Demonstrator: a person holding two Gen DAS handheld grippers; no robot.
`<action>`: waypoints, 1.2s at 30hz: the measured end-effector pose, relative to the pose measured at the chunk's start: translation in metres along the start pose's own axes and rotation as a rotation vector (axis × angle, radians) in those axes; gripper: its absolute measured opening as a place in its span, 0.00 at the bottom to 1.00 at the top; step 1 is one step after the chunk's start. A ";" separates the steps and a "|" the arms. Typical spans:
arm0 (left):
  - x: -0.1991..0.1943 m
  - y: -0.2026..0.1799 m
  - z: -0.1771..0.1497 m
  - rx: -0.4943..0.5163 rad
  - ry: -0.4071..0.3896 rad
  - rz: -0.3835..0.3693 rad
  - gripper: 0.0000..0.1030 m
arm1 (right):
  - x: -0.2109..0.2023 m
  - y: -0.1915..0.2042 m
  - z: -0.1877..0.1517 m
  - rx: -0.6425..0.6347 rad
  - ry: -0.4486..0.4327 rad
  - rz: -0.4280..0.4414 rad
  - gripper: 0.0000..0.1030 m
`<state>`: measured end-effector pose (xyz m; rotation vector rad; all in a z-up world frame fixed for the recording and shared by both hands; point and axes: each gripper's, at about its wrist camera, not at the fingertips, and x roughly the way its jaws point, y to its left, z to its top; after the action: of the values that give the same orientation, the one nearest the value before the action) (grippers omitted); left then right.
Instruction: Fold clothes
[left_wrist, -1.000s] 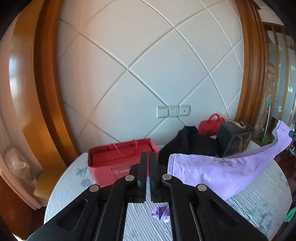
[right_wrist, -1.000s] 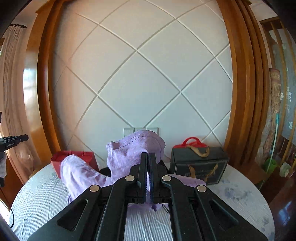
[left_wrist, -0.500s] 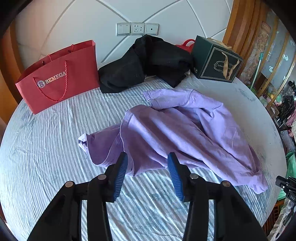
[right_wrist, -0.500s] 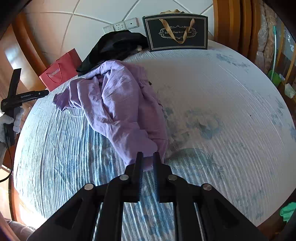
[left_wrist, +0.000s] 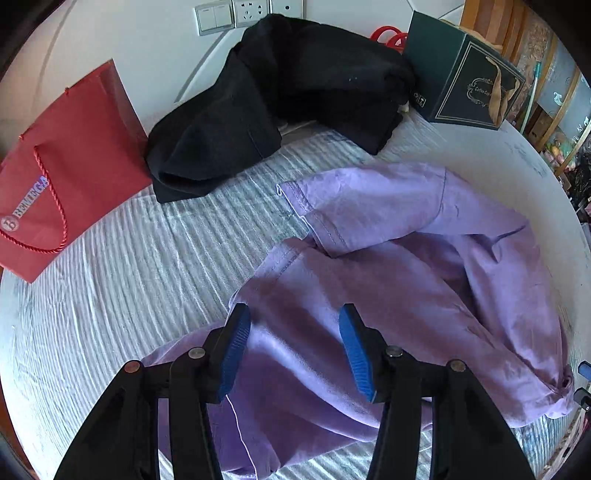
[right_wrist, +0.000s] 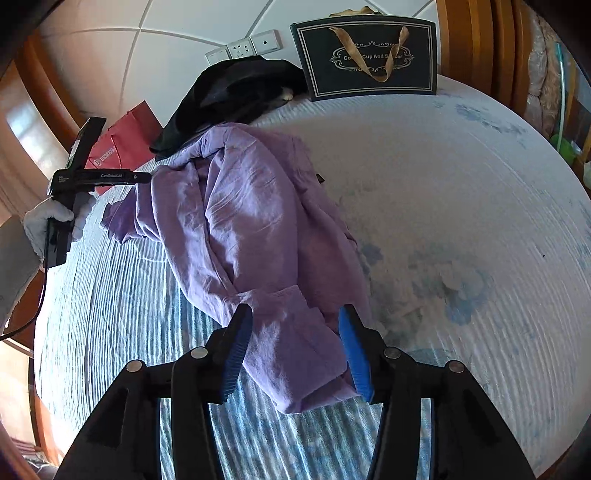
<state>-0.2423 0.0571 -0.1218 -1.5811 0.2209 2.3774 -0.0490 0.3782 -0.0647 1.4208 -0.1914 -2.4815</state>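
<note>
A crumpled purple shirt (left_wrist: 388, 280) lies on the round table with its blue-white striped cloth (left_wrist: 122, 280). My left gripper (left_wrist: 293, 350) is open, its blue pads spread just above the shirt's near left part. In the right wrist view the same shirt (right_wrist: 251, 229) stretches away from me. My right gripper (right_wrist: 295, 350) is open, with the shirt's near end lying between the jaws. The left gripper also shows in the right wrist view (right_wrist: 144, 178), held in a white-gloved hand at the shirt's far left end.
A black garment (left_wrist: 288, 96) is heaped at the back by the wall. A red paper bag (left_wrist: 62, 166) stands at the back left. A dark green gift box (left_wrist: 465, 81) stands at the back right. The table cloth (right_wrist: 461, 206) spreads to the right.
Both grippers held the shirt up a second ago. They lowered it onto the table. The left opened first, then the right, and the shirt now lies loose.
</note>
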 end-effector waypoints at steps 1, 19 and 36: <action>0.009 0.000 -0.001 -0.004 0.028 -0.014 0.50 | 0.003 0.002 -0.002 0.001 0.012 -0.002 0.52; -0.169 0.022 -0.222 -0.094 -0.189 0.001 0.05 | 0.011 0.004 -0.035 -0.106 0.140 0.059 0.12; -0.171 0.078 -0.211 -0.322 -0.161 0.091 0.19 | -0.004 0.004 0.038 -0.216 0.051 0.040 0.34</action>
<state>-0.0191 -0.0998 -0.0493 -1.5229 -0.1330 2.7038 -0.0792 0.3748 -0.0411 1.3731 0.0568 -2.3494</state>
